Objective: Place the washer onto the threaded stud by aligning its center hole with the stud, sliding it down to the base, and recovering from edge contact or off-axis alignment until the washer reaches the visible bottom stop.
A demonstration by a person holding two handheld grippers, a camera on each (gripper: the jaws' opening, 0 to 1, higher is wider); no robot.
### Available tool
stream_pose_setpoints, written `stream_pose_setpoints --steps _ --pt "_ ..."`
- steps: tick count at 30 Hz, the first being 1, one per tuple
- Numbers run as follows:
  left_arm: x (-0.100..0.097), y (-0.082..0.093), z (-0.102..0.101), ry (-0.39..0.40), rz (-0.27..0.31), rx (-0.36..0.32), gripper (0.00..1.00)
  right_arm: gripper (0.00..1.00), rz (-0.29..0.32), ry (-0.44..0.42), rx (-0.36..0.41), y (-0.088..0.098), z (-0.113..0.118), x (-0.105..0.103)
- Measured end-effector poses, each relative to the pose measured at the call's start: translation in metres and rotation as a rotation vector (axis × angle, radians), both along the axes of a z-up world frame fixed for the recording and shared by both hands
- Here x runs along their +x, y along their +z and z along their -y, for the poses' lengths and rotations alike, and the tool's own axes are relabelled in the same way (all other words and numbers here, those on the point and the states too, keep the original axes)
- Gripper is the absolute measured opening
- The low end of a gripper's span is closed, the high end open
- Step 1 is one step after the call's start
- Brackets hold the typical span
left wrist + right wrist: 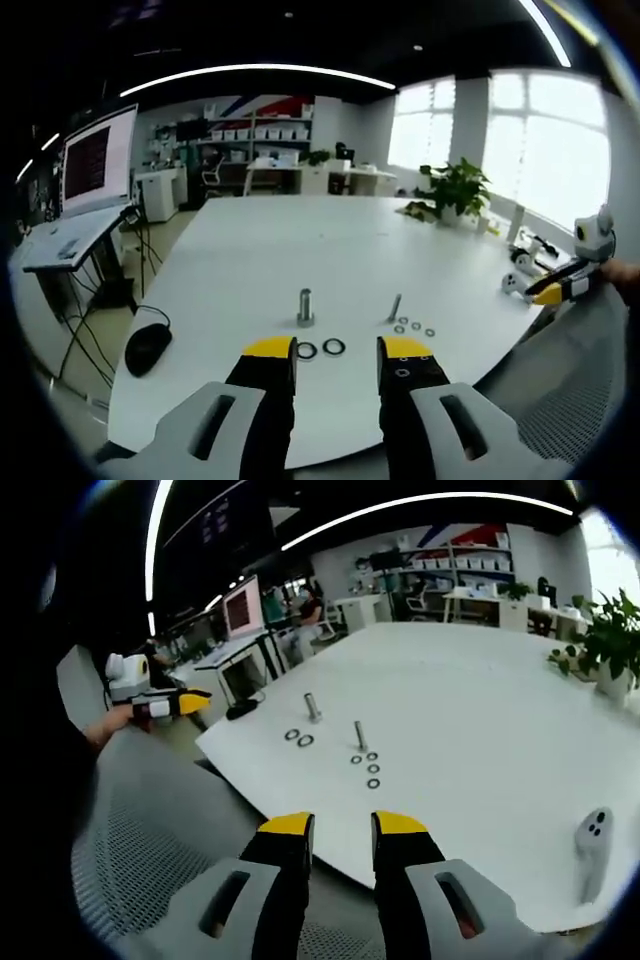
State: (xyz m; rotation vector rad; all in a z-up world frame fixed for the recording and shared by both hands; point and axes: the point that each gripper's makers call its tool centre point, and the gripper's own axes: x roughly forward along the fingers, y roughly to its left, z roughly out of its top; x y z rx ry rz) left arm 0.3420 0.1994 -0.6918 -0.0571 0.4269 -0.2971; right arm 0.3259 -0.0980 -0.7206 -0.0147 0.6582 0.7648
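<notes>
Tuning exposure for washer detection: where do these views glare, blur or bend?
Left gripper view: windows blow out white, table edge bows, washers small but distinct. Right gripper view: ceiling light strip curves, tabletop reads bright, washers tiny and soft.

On the white counter (300, 250) two metal studs stand upright. The thick stud (305, 306) has a wider base; just beside that base, on the side nearer the camera in the left gripper view, two large dark washers (320, 348) lie flat, side by side. The thin stud (395, 308) stands apart from the thick stud, with four small washers (414, 327) lying flat, scattered close by its foot.
</notes>
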Motion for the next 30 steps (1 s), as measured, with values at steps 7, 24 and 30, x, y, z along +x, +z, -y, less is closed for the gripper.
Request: stream_pose_setpoints --steps 7,24,30 --pt "0.001 0.004 -0.001 0.003 0.019 -0.004 0.3 0.25 -0.075 0.254 -0.116 -0.014 -0.013 -0.007" --pt "0.002 0.003 0.0 -0.008 0.013 -0.031 0.31 0.27 -0.036 0.533 -0.395 -0.042 -0.04 0.039" --pt "0.002 0.002 0.001 -0.015 0.012 -0.027 0.31 0.26 -0.018 0.549 -0.474 -0.059 -0.047 0.061"
